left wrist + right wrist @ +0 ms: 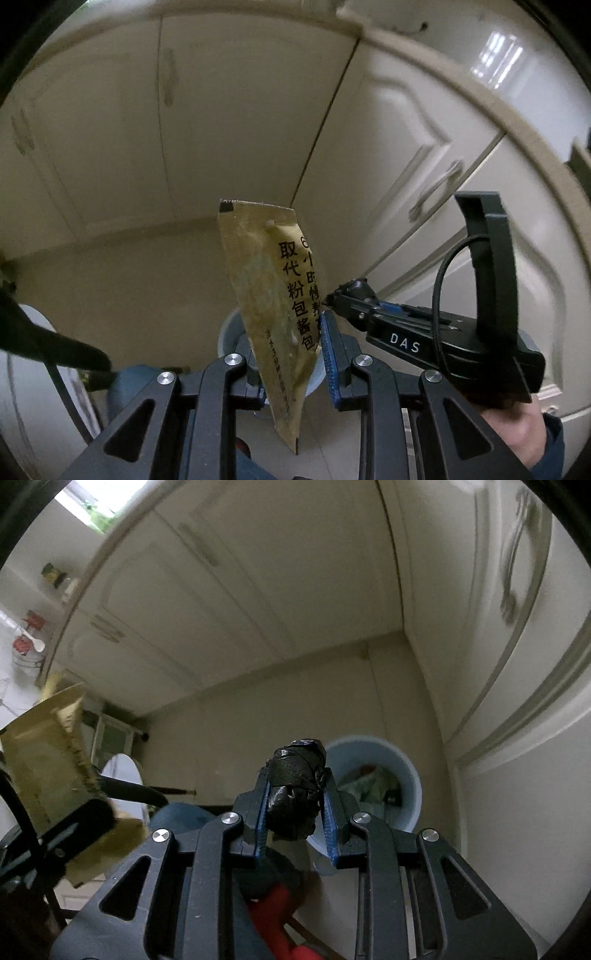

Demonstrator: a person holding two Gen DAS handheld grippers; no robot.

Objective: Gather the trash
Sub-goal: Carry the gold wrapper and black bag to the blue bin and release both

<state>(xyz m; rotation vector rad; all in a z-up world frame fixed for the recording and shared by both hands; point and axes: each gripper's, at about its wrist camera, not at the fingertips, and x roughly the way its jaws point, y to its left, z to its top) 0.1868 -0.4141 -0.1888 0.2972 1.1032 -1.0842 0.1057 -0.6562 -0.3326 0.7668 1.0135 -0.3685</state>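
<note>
My left gripper (291, 354) is shut on a tan sauce packet (273, 291) with black Chinese print, held upright above a pale blue trash bin (227, 328) that is mostly hidden behind it. My right gripper (295, 812) is shut on a crumpled wad of black plastic (295, 786), held in front of the same blue bin (391, 775), which holds mixed trash. The right gripper also shows in the left wrist view (328, 299), its tip touching the packet's right edge. The packet also shows at the left of the right wrist view (48, 760).
Cream cabinet doors (424, 155) wrap around the corner behind the bin, above a beige floor (258, 716). A white rounded object (122, 779) and a dark handle (55, 343) lie at the left. A red thing (273, 915) is below my right gripper.
</note>
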